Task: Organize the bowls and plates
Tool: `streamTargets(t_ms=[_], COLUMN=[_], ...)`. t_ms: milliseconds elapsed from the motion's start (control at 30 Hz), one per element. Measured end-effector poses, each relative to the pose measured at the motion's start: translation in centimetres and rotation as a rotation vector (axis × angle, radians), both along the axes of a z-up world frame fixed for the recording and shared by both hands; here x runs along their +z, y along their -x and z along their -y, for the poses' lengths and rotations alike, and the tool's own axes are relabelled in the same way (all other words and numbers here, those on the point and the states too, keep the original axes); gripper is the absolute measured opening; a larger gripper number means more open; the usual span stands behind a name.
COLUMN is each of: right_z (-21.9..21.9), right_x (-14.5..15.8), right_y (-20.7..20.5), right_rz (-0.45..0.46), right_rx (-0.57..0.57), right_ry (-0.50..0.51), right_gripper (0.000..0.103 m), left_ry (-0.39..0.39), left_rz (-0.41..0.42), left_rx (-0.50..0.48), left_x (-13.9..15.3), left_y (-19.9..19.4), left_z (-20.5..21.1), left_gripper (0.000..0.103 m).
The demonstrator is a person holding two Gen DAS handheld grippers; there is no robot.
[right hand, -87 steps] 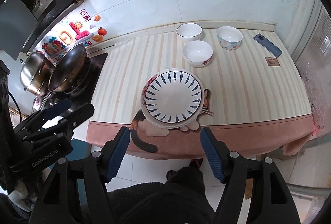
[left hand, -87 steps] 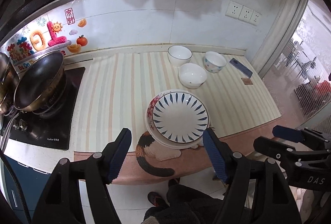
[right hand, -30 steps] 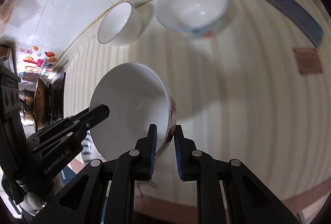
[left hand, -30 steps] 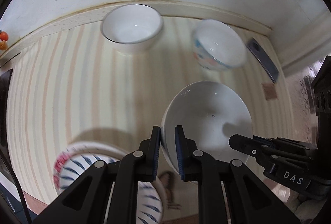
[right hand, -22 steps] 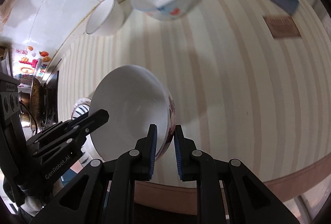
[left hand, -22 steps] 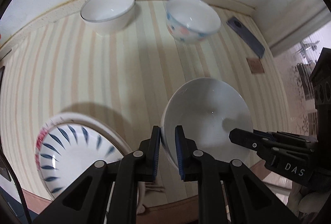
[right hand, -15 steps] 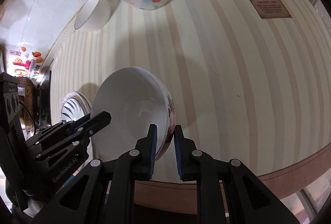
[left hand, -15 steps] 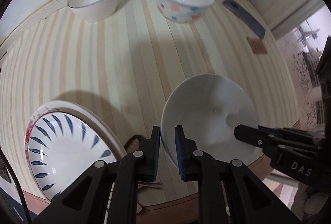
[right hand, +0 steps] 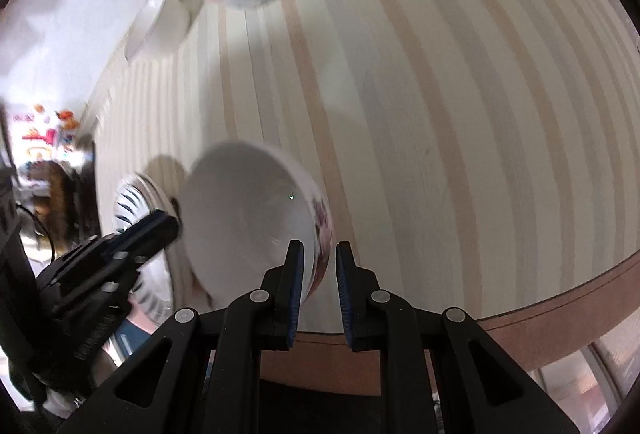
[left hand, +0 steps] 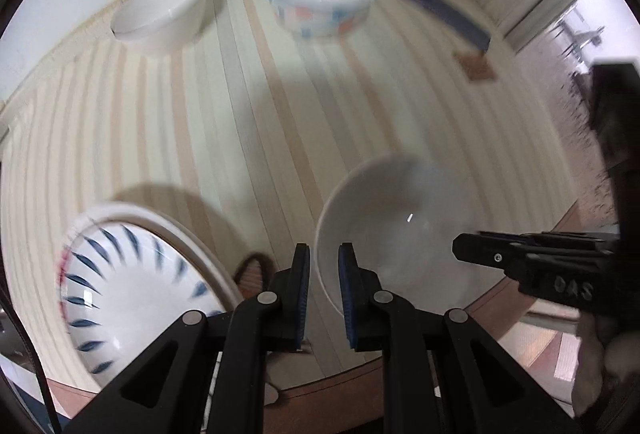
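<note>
I hold a white bowl [left hand: 400, 230] with a floral outside [right hand: 320, 222] by its rim between both grippers, above the striped counter near its front edge. My left gripper [left hand: 323, 262] is shut on the bowl's left rim, and my right gripper [right hand: 318, 266] is shut on the right rim. Each gripper shows in the other's view: right gripper [left hand: 520, 258], left gripper [right hand: 148, 234]. A stack of plates [left hand: 132, 274], the top one with blue petals, lies just left of the bowl. At the back stand a plain white bowl [left hand: 160, 13] and a patterned bowl [left hand: 320, 1].
A dark phone [left hand: 444, 13] and a small brown card [left hand: 478, 67] lie at the back right of the striped counter [right hand: 440, 113]. The counter's brown front edge [right hand: 560, 298] runs close below the bowl. A stove area with pots sits far left, blurred.
The white bowl, gripped by both grippers throughout, has travelled from near the back bowls toward the front edge, ending beside the plate stack. The back bowls now look farther away.
</note>
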State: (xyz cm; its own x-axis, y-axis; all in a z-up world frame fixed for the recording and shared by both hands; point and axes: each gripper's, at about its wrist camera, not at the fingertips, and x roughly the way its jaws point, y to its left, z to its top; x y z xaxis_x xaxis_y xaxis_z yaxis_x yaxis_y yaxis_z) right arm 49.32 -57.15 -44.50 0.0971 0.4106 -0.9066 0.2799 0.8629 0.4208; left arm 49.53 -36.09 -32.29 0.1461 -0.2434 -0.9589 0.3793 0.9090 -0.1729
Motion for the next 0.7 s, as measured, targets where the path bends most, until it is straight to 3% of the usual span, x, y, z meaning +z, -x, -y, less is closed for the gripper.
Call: streamTargets(t_ms=[33,100,167,200,267,367,600,633,700], right_z=[0.8,2.0,3.2,3.7,4.3,4.6,4.4,4.3,4.1], right_x=[0.9,2.3,3.9,4.6,5.4,5.7,1.5,0.6,-0.6], right_y=[-0.4,-1.5,-3.6,-5.0,-7.6,-12.3,-21.2,-22.1,-23.1], right_rz=[0.014,0.040,0.084,0.109,0.141,0.185,0.147,0.137,0.123], right_rx=[-0.015,-0.034,-0.053,-0.063,-0.063,-0.069,-0.066,-0.066,-0.065], right_ry=[-0.006,-0.009,-0.033,-0.044,-0.045,-0.031,-0.026,-0.019,-0.012], right_gripper=[0.020,0.043,0.056,0.057,0.057,0.057,0.056,0.053,0.023], left_ry=[0.019,0.045,0.068,0.080,0.080,0.083,0.020,0.009,0.017], left_rz=[0.018,0.051,0.081,0.104,0.133,0.106,0.027,0.015,-0.004], left_rx=[0.012,0.039,0.072,0.094,0.129,0.171,0.176,0.174,0.169], left_x=[1.3,3.4,5.0,5.7,6.0,4.7,-1.3,-2.3,-3.8], left_y=[-0.6,-2.2,-4.5,-6.0,-8.8,-13.8,-20.6,-21.2,-22.1], left_z=[-0.3,-0.6,-0.6,-0.5,-0.3,0.6,3.2,3.6,4.1], left_gripper=[0.014,0.017,0.028,0.030,0.032,0.032,0.032,0.032,0.027])
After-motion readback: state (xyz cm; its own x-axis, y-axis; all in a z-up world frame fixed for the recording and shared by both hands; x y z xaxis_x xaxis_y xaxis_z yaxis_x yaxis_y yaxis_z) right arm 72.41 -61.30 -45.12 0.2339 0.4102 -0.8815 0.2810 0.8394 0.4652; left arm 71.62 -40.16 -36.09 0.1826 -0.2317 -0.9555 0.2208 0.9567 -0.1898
